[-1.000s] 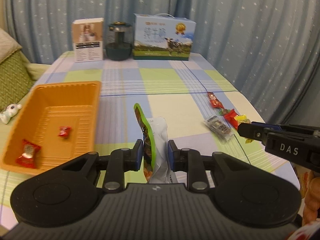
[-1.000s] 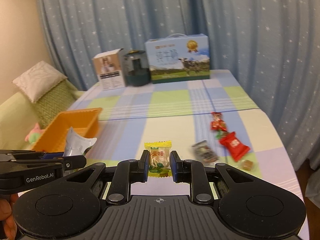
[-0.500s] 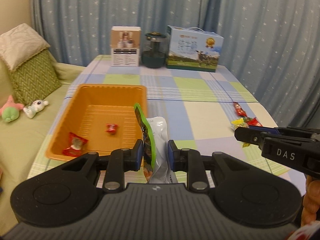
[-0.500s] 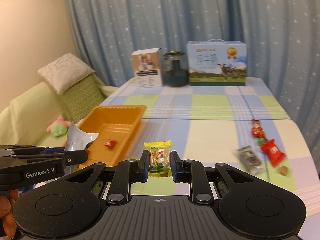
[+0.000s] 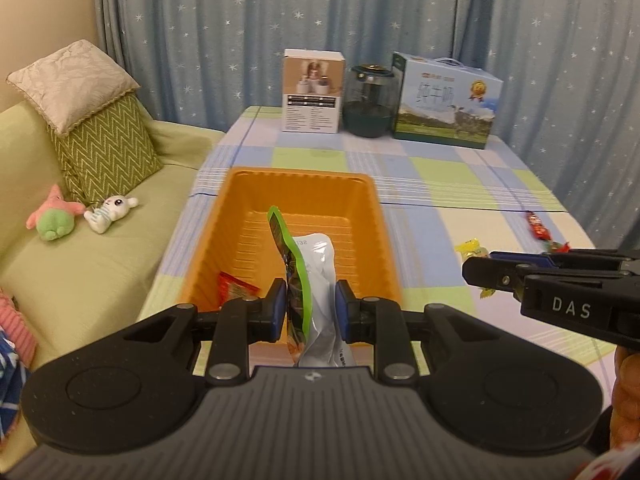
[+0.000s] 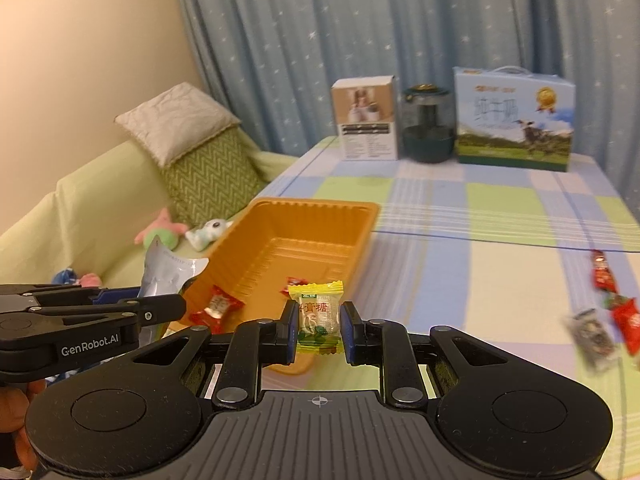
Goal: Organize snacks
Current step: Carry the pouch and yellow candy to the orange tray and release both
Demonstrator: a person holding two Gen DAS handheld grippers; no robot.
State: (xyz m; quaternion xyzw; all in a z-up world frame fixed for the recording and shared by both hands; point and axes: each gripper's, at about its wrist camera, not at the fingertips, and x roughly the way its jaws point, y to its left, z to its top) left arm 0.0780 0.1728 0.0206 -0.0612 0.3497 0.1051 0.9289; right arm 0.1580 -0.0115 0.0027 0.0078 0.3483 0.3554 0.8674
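Risks first. Orange tray (image 5: 362, 216) sits directly ahead of the left gripper (image 5: 311, 308), near end just under the fingertips. Left gripper is clamped on a green-edged silver snack pouch (image 5: 314, 276), held on edge and standing tall between the pads. Judgement: released from here the pouch may tip onto the near rim and slide back off, since it is long against the tray's width and the grip is low on it.

Right gripper (image 6: 319, 330) is closed on a small yellow candy (image 6: 318, 312); tray (image 6: 360, 216) lies ahead and slightly left of it. Both tools converge on the same near corner, so a collision of fingers looks possible if both drop together.

Already in the tray: red wrapped candy (image 6: 216, 305) and a smaller red one (image 6: 295, 281), ahead-left of the right tool.

Far right of the right tool: loose snacks (image 6: 612, 312) on the table, blurred.

Surface: checked tablecloth (image 6: 480, 280), flat. Beyond the tray: white box (image 5: 313, 90), dark jar (image 5: 370, 102), blue milk carton (image 5: 446, 100). Left of the tools: green sofa (image 5: 100, 264) with cushions and plush toys. Starred blue curtain (image 5: 400, 12) behind.
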